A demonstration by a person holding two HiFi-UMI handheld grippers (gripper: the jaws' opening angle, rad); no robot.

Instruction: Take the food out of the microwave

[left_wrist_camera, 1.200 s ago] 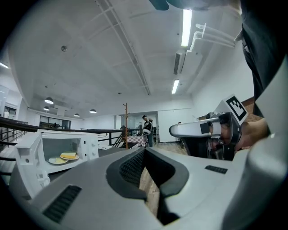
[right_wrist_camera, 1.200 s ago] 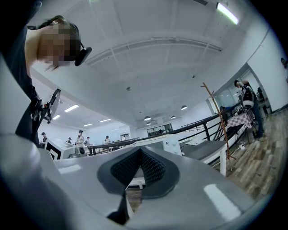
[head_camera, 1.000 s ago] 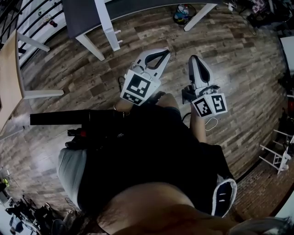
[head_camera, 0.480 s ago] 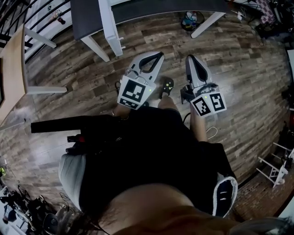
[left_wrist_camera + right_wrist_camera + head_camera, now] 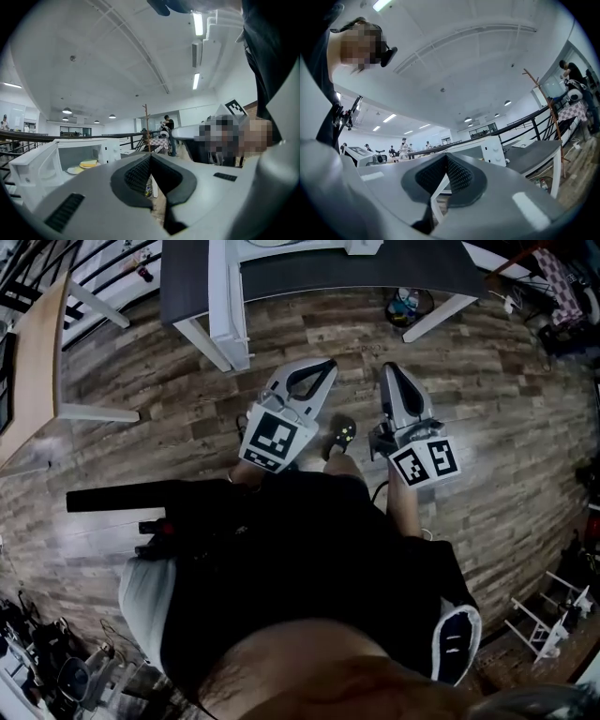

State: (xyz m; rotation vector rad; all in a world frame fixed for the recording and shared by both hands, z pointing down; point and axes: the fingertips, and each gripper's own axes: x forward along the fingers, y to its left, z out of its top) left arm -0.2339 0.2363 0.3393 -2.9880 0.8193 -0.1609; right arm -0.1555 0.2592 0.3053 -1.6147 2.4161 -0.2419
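Step in hand: I judge this to be the approach; nothing has been reached for yet, and both tools hover over the wooden floor, short of the tabletop.
Left gripper: I hold it about level, aimed ahead, with its jaws pressed together and nothing between them.
Right gripper: it sits beside the left one at the same level, its jaws also closed and empty.
Microwave: the left gripper view shows it on the tabletop, ahead and to that tool's left.
Door: it appears already swung open to the left, so I see no need to work the handle.
Food: a flat yellow piece on a pale plate inside the open cavity, well apart from both grippers.
How I would do it well: get square to the opening, spread one pair of jaws before entering, and go in low and level for the near rim of the plate rather than the food itself.
Second tool: I would keep it clear of the door, ready to support the far edge once the plate is out.
Risk: a plate gripped by one edge will probably tip, so I would draw it straight out and keep it flat.
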